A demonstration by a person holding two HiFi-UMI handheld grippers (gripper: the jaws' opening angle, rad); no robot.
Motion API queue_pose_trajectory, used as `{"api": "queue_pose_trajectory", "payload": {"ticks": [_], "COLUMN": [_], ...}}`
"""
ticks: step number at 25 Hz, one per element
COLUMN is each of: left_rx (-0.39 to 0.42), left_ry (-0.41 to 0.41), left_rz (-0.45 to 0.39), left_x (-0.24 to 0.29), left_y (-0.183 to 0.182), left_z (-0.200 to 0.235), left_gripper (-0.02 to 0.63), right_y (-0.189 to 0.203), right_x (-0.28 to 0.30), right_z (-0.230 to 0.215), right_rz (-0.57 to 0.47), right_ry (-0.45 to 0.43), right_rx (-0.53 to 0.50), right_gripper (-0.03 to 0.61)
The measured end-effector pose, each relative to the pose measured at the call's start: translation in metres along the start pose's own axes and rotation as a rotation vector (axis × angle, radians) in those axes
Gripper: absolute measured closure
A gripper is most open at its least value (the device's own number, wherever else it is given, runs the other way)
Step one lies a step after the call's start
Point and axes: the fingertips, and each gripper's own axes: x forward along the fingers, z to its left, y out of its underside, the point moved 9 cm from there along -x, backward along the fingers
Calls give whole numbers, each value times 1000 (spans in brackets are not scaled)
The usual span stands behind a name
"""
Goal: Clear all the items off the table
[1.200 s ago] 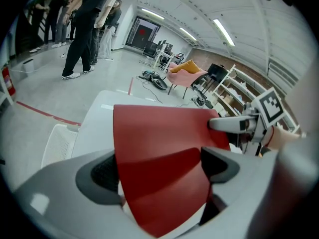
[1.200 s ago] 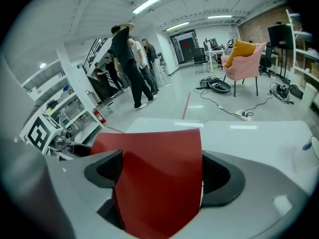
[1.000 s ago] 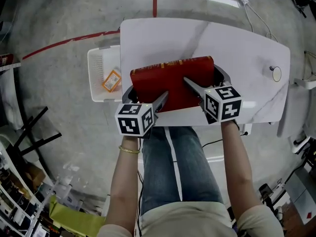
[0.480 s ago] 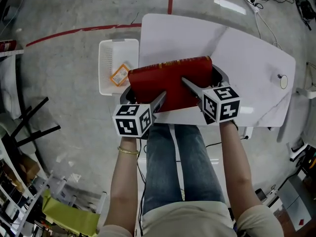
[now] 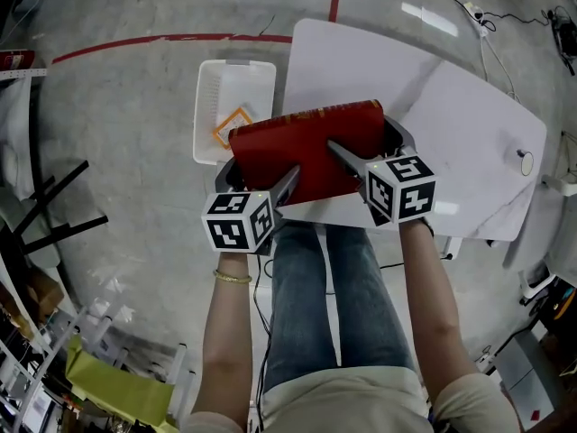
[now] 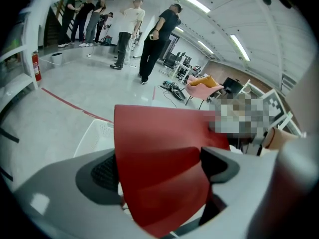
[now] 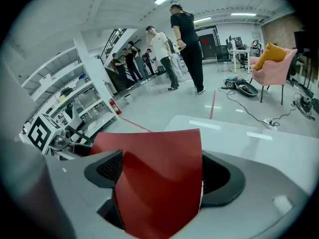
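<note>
A large red book [image 5: 306, 147] is held flat above the near left part of the white table [image 5: 451, 124]. My left gripper [image 5: 263, 180] is shut on the book's near left corner, and my right gripper [image 5: 362, 162] is shut on its near right side. In the left gripper view the red book [image 6: 159, 168] fills the gap between the jaws. In the right gripper view the same red book [image 7: 157, 183] sits clamped between both pads.
A white basket [image 5: 233, 120] stands on the floor left of the table, holding an orange packet [image 5: 233, 126]. A small round object [image 5: 526, 162] lies at the table's right end. Several people [image 7: 172, 49] stand far off. A red floor line [image 5: 162, 39] runs behind.
The book and both grippers have shifted slightly left relative to the table, nearer the basket. Both grips stay the same.
</note>
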Motion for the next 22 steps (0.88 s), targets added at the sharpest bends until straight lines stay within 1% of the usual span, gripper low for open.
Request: {"api": "queue_pose_trajectory", "payload": {"ticks": [14,22], "left_rx": [-94,-131], "left_ry": [-49,-75], "left_rz": [-37,-55], "left_x": [-31,-45], "left_y": [10,10], "left_z": [76,116], "left_gripper": [117,117], "right_y": [-20,-32], "right_x": [57,89], "right_z": [68,101], "right_rz": [44,64], "right_ry": [-58,-89], "right_rx": [-80,-113], "right_gripper": [100,100]}}
